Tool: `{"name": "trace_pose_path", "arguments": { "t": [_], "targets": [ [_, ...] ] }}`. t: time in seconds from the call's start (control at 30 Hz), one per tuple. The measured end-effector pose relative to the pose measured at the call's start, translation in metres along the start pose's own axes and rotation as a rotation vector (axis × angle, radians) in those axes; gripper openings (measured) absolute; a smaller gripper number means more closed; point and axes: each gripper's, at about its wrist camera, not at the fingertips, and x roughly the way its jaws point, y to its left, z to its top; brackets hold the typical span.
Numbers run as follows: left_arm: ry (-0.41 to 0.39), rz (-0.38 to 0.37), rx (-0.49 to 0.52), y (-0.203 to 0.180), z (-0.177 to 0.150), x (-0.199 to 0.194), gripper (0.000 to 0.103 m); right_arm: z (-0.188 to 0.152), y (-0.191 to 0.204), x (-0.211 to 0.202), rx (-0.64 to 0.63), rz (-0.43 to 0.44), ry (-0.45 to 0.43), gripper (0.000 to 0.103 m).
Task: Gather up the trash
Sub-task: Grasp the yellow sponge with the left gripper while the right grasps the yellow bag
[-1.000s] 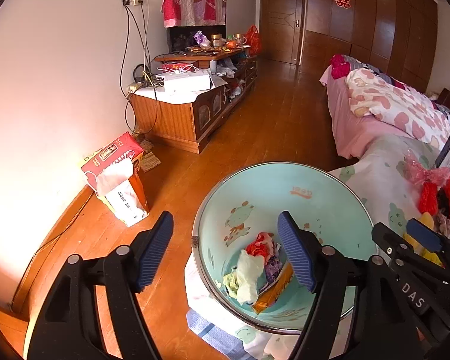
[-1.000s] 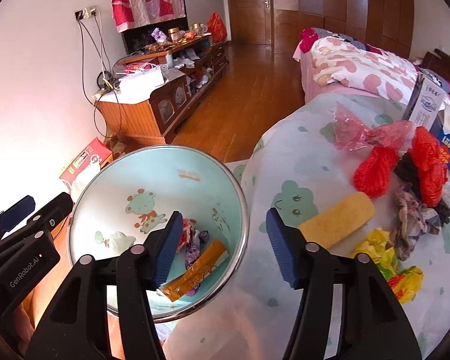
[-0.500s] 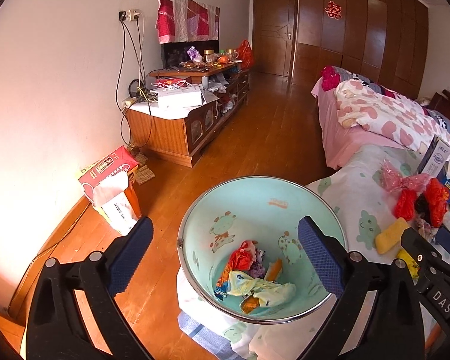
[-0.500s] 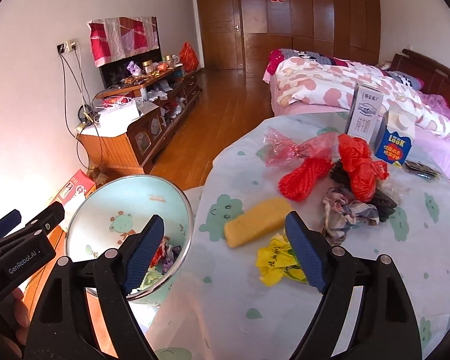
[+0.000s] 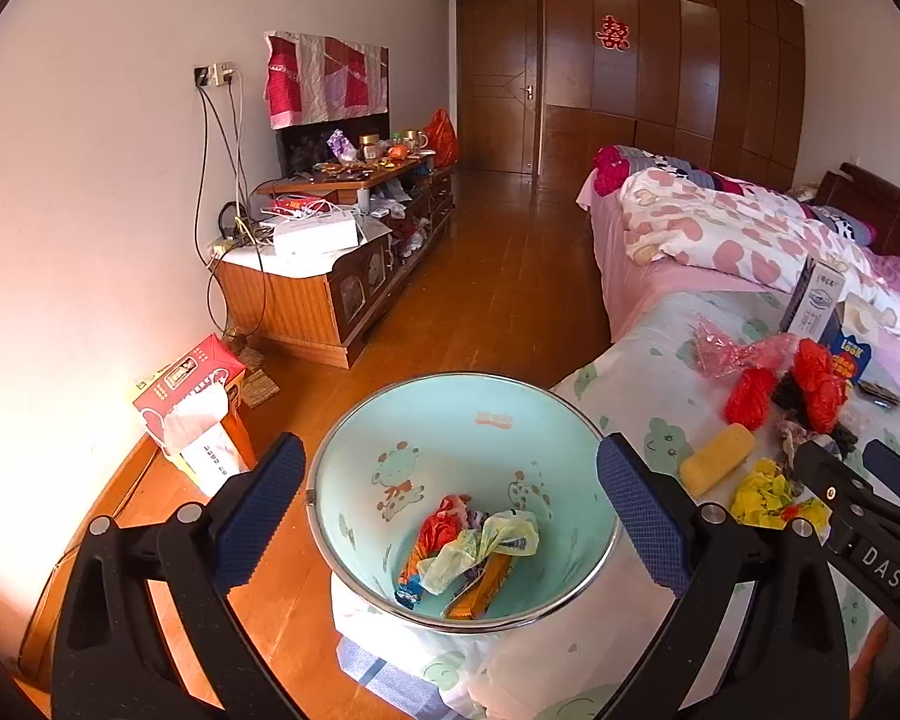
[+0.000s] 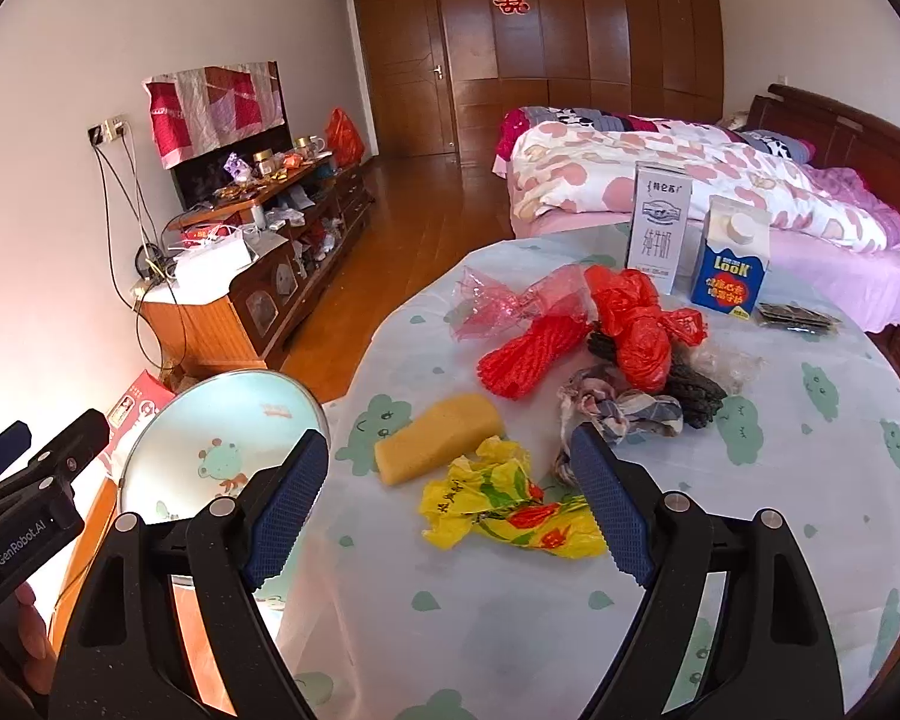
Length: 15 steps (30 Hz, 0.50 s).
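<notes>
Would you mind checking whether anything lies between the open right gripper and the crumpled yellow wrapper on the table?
Nothing visible does: the right gripper hangs open, and the crumpled yellow wrapper lies uncovered between its fingers in view.

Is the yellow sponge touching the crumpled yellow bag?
Cannot tell. In the right wrist view the sponge and bag meet edge to edge; no clear gap or contact shows.

The bin (image 5: pixel 444 438) is light blue with cartoon frogs, the sponge (image 6: pixel 438 429) yellow, the rope (image 6: pixel 528 354) red.
</notes>
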Motion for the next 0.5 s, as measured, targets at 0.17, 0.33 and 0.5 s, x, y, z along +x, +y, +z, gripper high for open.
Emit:
{"name": "trace_pose_path", "arguments": {
  "t": [0.17, 0.33, 0.5],
  "targets": [
    [0.004, -0.038, 0.047, -0.017, -0.007, -0.001, 0.096, -0.008, -0.035, -0.006, 0.037, -0.065, -0.006, 0.082],
    [0.022, -0.067, 0.085, -0.034, -0.017, 0.004, 0.096, -0.024, -0.079, -0.004, 0.085, -0.136, 0.023, 0.081],
    [0.028, -0.113, 0.121, -0.05, -0.03, 0.008, 0.095, -0.041, -0.124, -0.003, 0.139, -0.181, 0.053, 0.072]
  ]
}}
